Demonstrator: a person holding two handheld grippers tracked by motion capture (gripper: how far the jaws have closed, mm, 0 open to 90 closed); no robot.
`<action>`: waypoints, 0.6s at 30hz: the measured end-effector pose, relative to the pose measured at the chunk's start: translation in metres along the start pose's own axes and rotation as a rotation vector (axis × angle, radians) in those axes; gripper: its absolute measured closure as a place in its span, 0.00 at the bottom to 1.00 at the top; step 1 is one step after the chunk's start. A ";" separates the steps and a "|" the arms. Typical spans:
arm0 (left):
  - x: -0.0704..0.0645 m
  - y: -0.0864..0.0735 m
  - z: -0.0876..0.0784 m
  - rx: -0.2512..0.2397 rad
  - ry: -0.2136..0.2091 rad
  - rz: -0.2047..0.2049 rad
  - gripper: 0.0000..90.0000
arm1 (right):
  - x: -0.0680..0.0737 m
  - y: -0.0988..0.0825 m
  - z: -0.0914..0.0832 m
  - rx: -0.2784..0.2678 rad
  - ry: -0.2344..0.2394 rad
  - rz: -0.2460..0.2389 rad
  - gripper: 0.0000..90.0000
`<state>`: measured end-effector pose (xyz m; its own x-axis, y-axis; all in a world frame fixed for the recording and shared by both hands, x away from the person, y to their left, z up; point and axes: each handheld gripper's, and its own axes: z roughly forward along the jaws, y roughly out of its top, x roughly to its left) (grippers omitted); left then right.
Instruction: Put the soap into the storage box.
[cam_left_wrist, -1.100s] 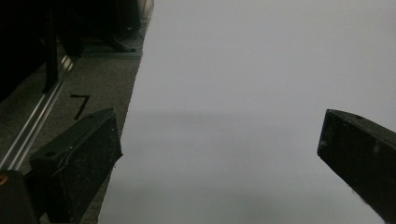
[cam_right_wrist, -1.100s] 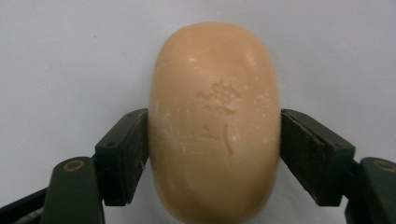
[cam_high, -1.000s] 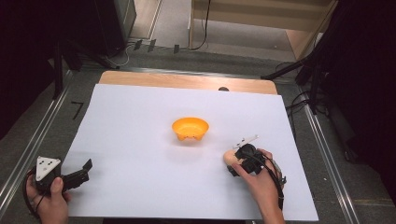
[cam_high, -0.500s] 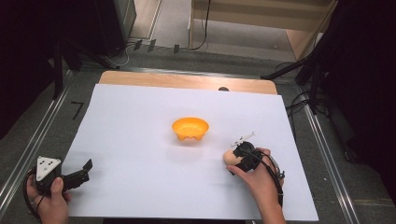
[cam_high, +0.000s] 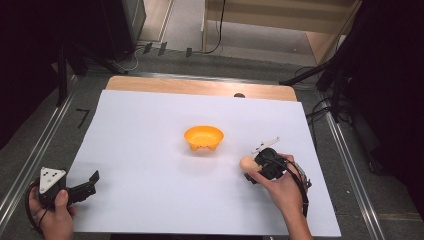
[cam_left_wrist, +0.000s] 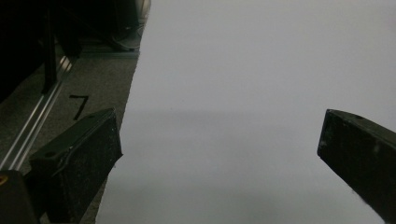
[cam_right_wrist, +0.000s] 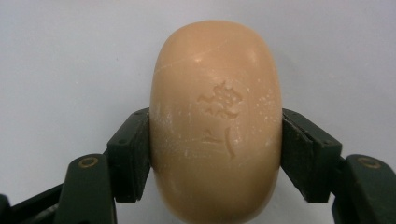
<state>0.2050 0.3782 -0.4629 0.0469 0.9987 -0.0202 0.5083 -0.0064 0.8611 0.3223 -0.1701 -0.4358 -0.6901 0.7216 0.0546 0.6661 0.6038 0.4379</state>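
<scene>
The left gripper (cam_high: 87, 184) lies low at the near left corner of the white sheet (cam_high: 150, 150) covering the table, its fingers (cam_left_wrist: 77, 154) wide apart with nothing between them.

At the sheet's centre stands an orange bowl (cam_high: 203, 137), upright and apparently empty.

To its right and nearer the person, the right gripper (cam_high: 252, 167) holds a tan bar of soap (cam_right_wrist: 215, 121). In the right gripper view the fingers (cam_right_wrist: 130, 154) are clamped on the bar's two long flanks, roughly at mid-length to lower half. Whether the bar rests on the sheet or is slightly raised cannot be told.

Handling judgement: the bar is stiff, rounded and smooth, so likely slippery; it appears light. The curved flanks could let it squirt out forward under excess squeeze. A hold across the narrow width, at the widest middle section, is the soundest.

Orientation: the bar's long axis runs along the fingers, pointing away from the gripper, stamped face towards the camera.
</scene>
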 end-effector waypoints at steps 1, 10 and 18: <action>0.000 0.000 0.000 0.001 0.000 0.001 0.00 | 0.000 0.003 -0.004 -0.007 -0.003 -0.025 0.37; 0.000 0.000 0.000 -0.004 -0.003 -0.001 0.00 | -0.002 0.023 -0.013 -0.040 0.045 -0.100 0.37; 0.001 0.000 0.000 0.001 -0.005 -0.002 0.00 | -0.005 0.043 -0.017 -0.041 0.040 -0.176 0.37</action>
<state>0.2049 0.3788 -0.4629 0.0507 0.9984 -0.0245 0.5093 -0.0048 0.8606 0.3497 -0.1531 -0.4020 -0.8064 0.5913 0.0093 0.5222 0.7046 0.4804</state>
